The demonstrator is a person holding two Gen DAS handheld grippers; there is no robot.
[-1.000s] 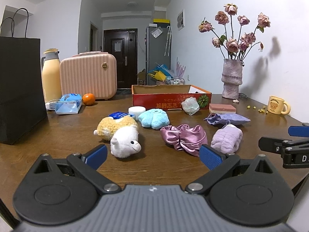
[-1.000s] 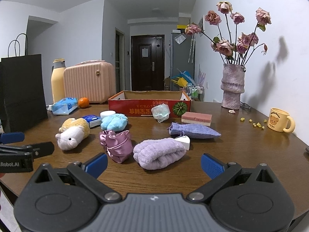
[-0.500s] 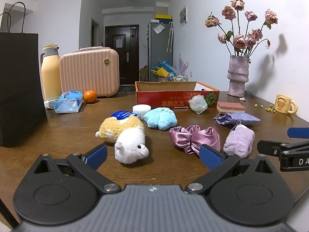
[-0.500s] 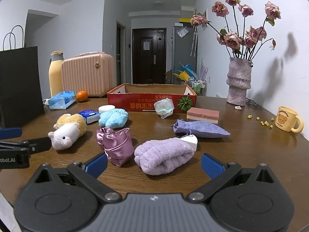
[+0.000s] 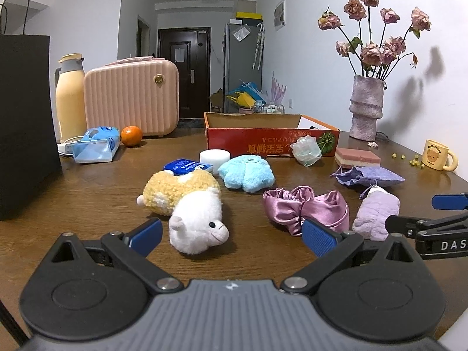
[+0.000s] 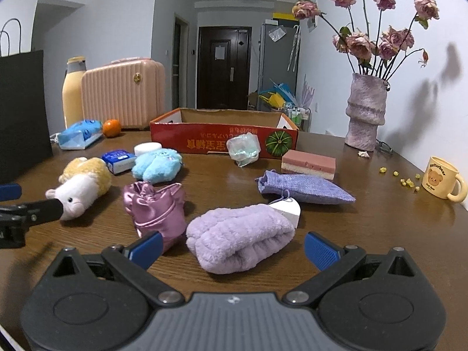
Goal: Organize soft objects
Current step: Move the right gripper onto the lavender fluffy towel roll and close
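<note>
Both claws hovered low over the wooden table (image 6: 380,234), wide open and holding nothing. Directly ahead of the left gripper (image 5: 232,234), nearly between its blue pads (image 5: 146,232), lay the sheep plush (image 5: 190,204), head toward the claw. In front of the right gripper (image 6: 234,247), just past its fingertips, lay the lilac fluffy roll (image 6: 239,237), with the pink satin pouch (image 6: 156,207) touching the left pad's side of view. Farther ahead stood the red cardboard box (image 6: 204,143), open on top and seemingly empty, probably the place for soft things. Possible trouble: closing on the lilac roll could also catch the satin pouch or the white tag (image 6: 288,207) just behind it; a pinch only on loose fluff could slip during lifting. Could also bump one claw into the other, since both worked close together. Open room existed to the right of the right claw, toward the mug (image 6: 441,178); the near table edge was just under both claws.
</note>
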